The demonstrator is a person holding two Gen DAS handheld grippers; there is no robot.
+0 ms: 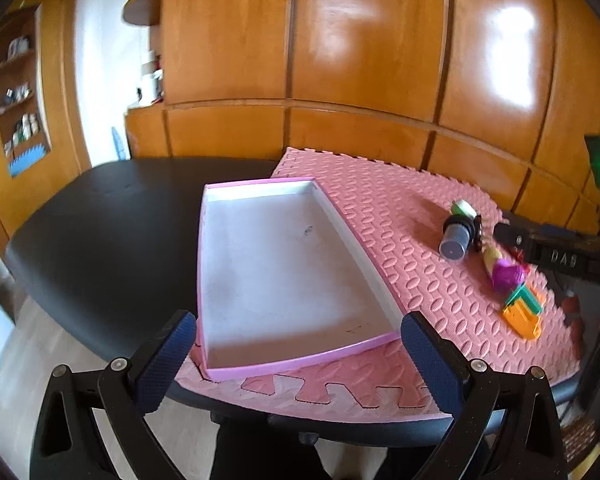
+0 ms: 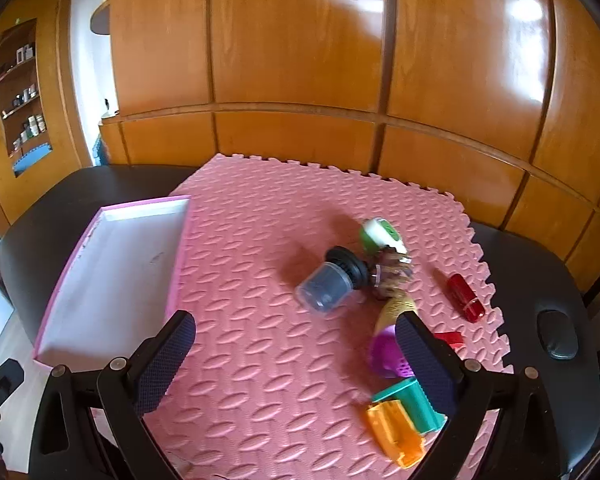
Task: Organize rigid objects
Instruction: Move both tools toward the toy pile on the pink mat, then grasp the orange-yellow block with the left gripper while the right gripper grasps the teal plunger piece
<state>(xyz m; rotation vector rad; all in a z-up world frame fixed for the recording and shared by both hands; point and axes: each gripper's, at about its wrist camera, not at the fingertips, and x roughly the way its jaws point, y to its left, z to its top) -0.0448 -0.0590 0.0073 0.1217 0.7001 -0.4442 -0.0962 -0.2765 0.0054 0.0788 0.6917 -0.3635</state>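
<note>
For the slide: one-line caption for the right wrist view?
Open right gripper above pink foam mat, small toys clustered ahead, empty pink tray at left.

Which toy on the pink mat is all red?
The small red cylinder, lying alone near the mat's jigsaw edge, apart from the pile. The other toys there are clear and black, green and white, purple, teal or orange.
</note>
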